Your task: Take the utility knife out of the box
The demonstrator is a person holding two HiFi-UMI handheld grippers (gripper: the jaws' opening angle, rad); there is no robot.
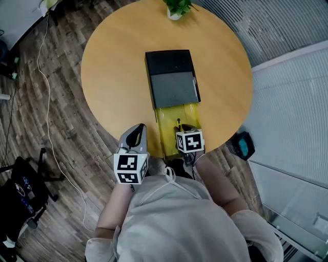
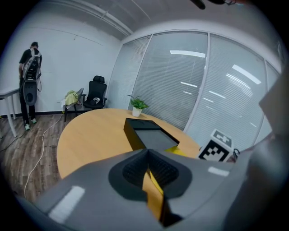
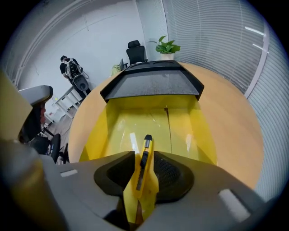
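Note:
A black box (image 1: pixel 171 77) lies on the round wooden table (image 1: pixel 118 77), and its yellow tray (image 1: pixel 166 135) is drawn out toward me. In the right gripper view, a yellow utility knife (image 3: pixel 143 169) with a black slider lies on the tray floor (image 3: pixel 149 122). My right gripper (image 3: pixel 144 155) points steeply down over it, open, with the knife between its jaws and the pads apart from it. In the head view the right gripper (image 1: pixel 187 129) hides the knife. My left gripper (image 1: pixel 137 128) hovers at the table's near edge, left of the tray, shut and empty (image 2: pixel 147 153).
A potted plant (image 1: pixel 178 7) stands at the table's far edge. A glass wall with blinds runs along the right. An office chair (image 1: pixel 23 189) and a cable (image 1: pixel 48 112) are on the wood floor at the left. A person (image 2: pixel 29 81) stands far off.

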